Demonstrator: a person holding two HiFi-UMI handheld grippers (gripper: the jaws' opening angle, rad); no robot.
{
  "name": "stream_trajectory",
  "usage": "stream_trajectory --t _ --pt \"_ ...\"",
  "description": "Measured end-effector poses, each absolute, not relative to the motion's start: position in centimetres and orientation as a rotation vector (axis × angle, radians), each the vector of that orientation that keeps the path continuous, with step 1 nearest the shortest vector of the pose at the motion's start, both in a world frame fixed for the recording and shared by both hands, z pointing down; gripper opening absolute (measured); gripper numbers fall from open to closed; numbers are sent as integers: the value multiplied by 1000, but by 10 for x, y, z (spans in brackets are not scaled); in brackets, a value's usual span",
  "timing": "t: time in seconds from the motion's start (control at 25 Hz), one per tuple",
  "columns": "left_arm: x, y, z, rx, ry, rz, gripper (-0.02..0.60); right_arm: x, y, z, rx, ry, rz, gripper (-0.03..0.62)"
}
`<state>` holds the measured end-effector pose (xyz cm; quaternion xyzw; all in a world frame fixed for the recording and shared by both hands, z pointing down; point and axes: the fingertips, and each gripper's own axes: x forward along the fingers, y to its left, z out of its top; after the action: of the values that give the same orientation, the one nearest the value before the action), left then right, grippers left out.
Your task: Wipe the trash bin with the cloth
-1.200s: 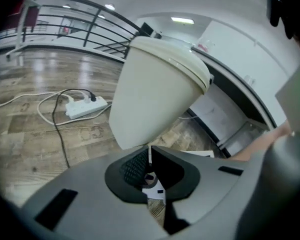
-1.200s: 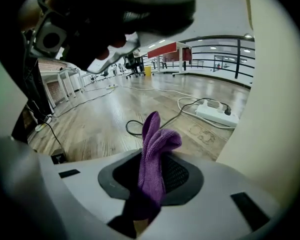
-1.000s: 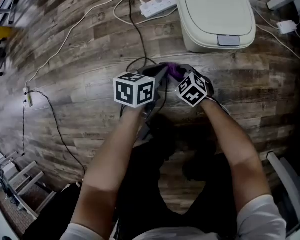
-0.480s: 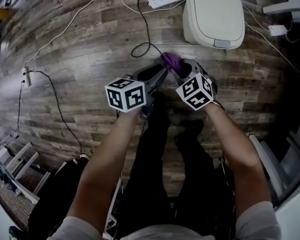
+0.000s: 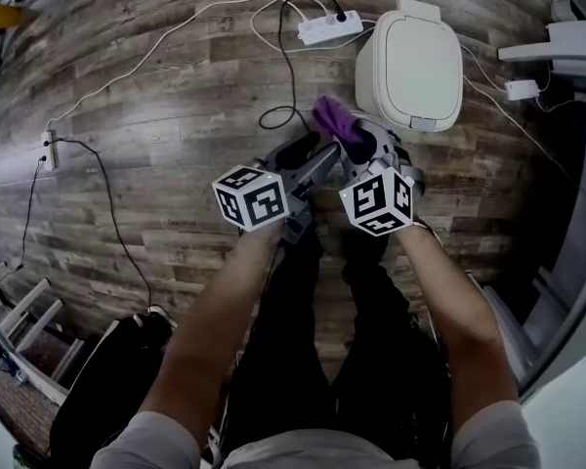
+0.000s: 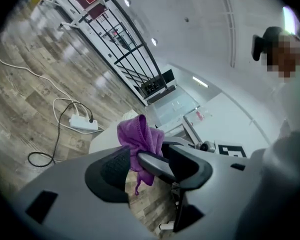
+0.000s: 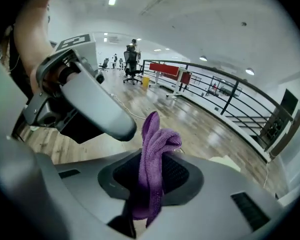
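The cream trash bin (image 5: pixel 410 66) stands on the wooden floor, lid down, beyond both grippers. A purple cloth (image 5: pixel 332 120) sticks up from my right gripper (image 5: pixel 356 145), which is shut on it; in the right gripper view the cloth (image 7: pixel 152 169) hangs folded between the pads. My left gripper (image 5: pixel 308 164) is close on the left of the right one. Its jaws have just been opening and stand open (image 6: pixel 150 169), with the cloth (image 6: pixel 137 141) and a right finger between them, not pinched. The bin lid (image 6: pixel 100 137) shows behind the cloth.
A white power strip (image 5: pixel 329 27) with black and white cables (image 5: pixel 283 86) lies left of the bin. Grey furniture (image 5: pixel 557 47) stands at the right. A metal frame (image 5: pixel 20 330) and a dark bag (image 5: pixel 107 379) are at the lower left.
Both grippers and the camera have risen from the floor, so the bin looks smaller. The left jaws, shut beside the cloth before, now stand apart. The right gripper still holds the cloth.
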<state>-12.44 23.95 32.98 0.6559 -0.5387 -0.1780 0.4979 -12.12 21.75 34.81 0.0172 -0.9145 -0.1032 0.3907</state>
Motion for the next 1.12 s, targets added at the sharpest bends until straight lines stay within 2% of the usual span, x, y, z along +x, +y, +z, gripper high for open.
stream_trajectory --t 0.36,0.84,0.92,1.0,1.12 --pt "-131 187 320 1560 -1281 -556 247 -145 198 327 -16 -2392 -506 100" --pt "-107 142 301 1509 -1213 -873 245 -113 163 302 -242 -2469 -730 100" --pt "-113 139 301 1486 -1228 -954 244 -113 167 300 -309 -2490 -695 101" --pt "-118 135 301 1486 -1238 -995 242 -114 173 300 -366 -2516 -583 178" --pt "-121 136 303 1514 -1226 -1011 235 -117 178 299 -413 -2553 -364 181"
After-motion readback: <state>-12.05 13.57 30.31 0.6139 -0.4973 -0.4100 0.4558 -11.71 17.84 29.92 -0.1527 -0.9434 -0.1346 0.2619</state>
